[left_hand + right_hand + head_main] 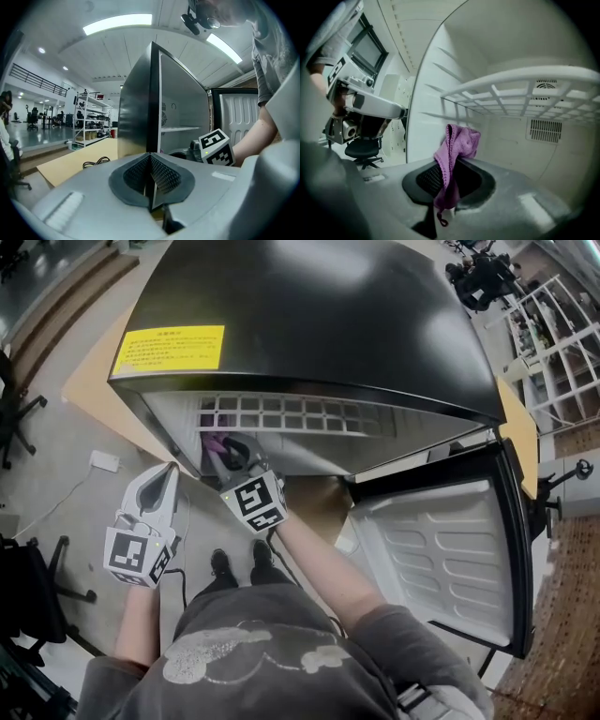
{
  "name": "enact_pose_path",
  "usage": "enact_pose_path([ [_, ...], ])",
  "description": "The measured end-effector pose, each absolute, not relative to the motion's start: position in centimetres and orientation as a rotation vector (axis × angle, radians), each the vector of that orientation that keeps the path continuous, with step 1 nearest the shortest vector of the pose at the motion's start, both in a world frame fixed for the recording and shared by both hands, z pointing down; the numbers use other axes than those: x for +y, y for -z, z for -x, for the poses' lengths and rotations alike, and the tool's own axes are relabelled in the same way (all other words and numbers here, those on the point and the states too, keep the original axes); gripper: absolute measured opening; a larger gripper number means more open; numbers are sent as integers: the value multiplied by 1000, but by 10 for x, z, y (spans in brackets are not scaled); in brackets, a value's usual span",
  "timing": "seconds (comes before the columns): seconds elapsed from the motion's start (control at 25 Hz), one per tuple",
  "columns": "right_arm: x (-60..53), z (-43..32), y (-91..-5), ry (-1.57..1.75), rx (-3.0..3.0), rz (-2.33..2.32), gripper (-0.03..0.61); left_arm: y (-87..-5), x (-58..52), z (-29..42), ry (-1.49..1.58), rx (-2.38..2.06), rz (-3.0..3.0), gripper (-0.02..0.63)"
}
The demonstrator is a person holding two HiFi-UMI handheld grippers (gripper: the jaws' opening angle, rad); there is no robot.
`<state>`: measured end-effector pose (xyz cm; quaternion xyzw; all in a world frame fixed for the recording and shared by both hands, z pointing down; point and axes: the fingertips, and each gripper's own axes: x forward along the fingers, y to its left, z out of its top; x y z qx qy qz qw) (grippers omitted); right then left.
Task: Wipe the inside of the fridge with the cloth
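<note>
Small black fridge (309,324) stands on a pale wooden platform (94,390) set on grey floor (56,474). A yellow label (169,349) is on its top. The door (450,559) is swung wide open to the person's right, white moulded liner facing up. Right tool (236,452) is reached into the lower compartment under the white wire shelf (281,415). Its jaws are clamped on the purple cloth (457,150), which bunches above the jaws and hangs in a tail below them. In the head view the cloth (217,442) sits at the compartment's left side, near the left wall; contact with the wall can't be made out. White interior, with a slatted vent (543,130) in the back wall. Left tool (167,474) is held outside the fridge, just left of the opening, jaws pressed together with nothing between them. Room: a large hall, white ceiling with long light strips (117,22), metal storage racks (91,117) in the background, a black cable (96,162) lying on the platform, and a white power block (104,461) on the floor.
</note>
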<state>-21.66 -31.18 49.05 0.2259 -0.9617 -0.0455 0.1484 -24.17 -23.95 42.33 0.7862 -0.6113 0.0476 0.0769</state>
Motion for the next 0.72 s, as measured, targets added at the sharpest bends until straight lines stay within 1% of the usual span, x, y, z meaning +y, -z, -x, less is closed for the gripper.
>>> enact_pose_path([
  [0.28,-290,206,-484,121,-2782,-632,41,-425,-239,229,-130,-1832,-2364,18],
  [0.72,-282,164,-462,25,-2809,-795,41,-433,-245,215,-99,-1895,-2326,18],
])
